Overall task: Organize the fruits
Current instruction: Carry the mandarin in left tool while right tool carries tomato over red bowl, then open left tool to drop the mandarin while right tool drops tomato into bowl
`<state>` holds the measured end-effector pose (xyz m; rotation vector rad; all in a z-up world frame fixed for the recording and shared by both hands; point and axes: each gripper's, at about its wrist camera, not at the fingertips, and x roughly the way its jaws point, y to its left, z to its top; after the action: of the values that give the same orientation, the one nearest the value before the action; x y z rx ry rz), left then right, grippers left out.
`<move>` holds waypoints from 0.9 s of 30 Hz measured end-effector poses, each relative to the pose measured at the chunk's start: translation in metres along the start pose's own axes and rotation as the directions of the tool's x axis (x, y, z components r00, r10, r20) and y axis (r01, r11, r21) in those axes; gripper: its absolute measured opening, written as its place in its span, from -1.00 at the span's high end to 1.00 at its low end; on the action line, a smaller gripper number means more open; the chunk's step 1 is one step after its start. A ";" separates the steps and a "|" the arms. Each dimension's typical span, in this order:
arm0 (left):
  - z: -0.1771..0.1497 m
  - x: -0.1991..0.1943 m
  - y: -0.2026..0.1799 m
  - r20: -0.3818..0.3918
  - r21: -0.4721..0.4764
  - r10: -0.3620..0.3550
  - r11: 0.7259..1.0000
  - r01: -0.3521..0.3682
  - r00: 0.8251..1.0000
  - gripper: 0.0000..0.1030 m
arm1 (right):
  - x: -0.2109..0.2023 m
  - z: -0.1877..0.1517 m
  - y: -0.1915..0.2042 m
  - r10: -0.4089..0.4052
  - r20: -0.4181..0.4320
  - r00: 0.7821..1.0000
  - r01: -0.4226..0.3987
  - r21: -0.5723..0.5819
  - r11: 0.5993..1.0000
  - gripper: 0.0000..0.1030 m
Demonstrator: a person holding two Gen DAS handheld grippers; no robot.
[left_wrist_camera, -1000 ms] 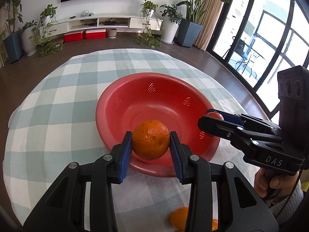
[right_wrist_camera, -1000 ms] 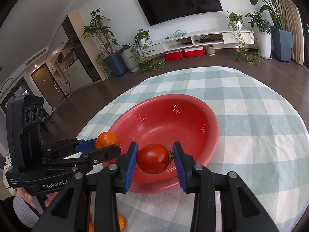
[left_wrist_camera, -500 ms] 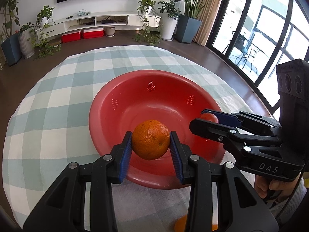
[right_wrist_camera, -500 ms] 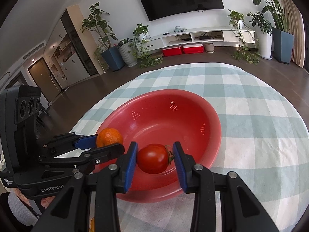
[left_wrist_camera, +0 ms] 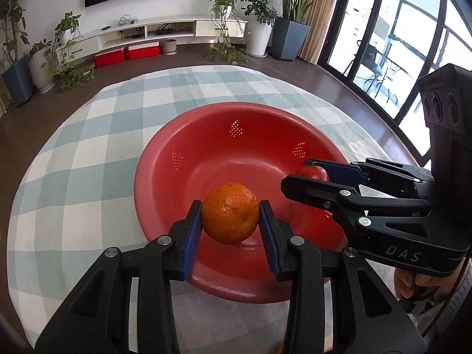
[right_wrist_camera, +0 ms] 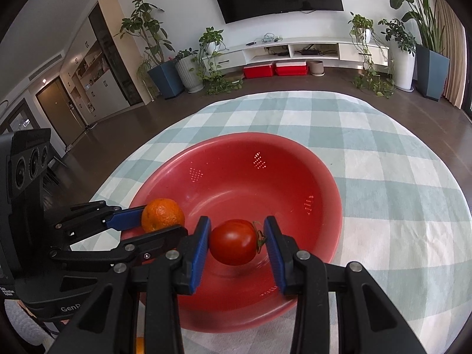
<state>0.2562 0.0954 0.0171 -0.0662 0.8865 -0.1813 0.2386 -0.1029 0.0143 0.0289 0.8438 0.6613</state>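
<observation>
left gripper (left_wrist_camera: 230,217) clamped on orange (left_wrist_camera: 229,213), blue pads pressing both its sides. right gripper (right_wrist_camera: 237,242) clamped on tomato (right_wrist_camera: 233,242), stem against its right pad. both fruits held over red colander bowl (left_wrist_camera: 250,129), clear of its floor; bowl sits ahead of and beneath both grippers on checked cloth (left_wrist_camera: 88,153).

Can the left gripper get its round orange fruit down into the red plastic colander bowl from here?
Probably yes. The left gripper holds the round orange fruit over the near inner wall of the red plastic colander bowl, whose floor looks bare. The right gripper, with its red tomato, hangs alongside, not underneath.
</observation>
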 end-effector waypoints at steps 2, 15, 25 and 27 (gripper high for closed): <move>0.001 0.001 0.000 -0.001 0.003 0.003 1.000 -0.003 1.000 0.31 | 0.002 0.001 0.000 -0.006 -0.004 1.000 0.006 -0.002 1.000 0.22; 0.005 0.013 -0.004 -0.014 0.084 0.075 0.994 -0.074 0.997 0.30 | 0.012 0.009 0.002 -0.077 -0.034 0.996 0.074 -0.058 0.996 0.22; 0.002 0.022 -0.015 -0.010 0.165 0.134 0.978 -0.131 0.991 0.30 | 0.020 0.007 0.012 -0.132 -0.052 0.990 0.124 -0.135 0.983 0.21; 0.002 0.023 -0.015 -0.009 0.164 0.133 0.978 -0.130 0.991 0.30 | 0.020 0.007 0.013 -0.136 -0.049 0.990 0.128 -0.139 0.982 0.20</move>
<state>0.2697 0.0766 0.0027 0.1469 0.8901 -0.1309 0.2465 -0.0800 0.0092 -0.1687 0.8471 0.5956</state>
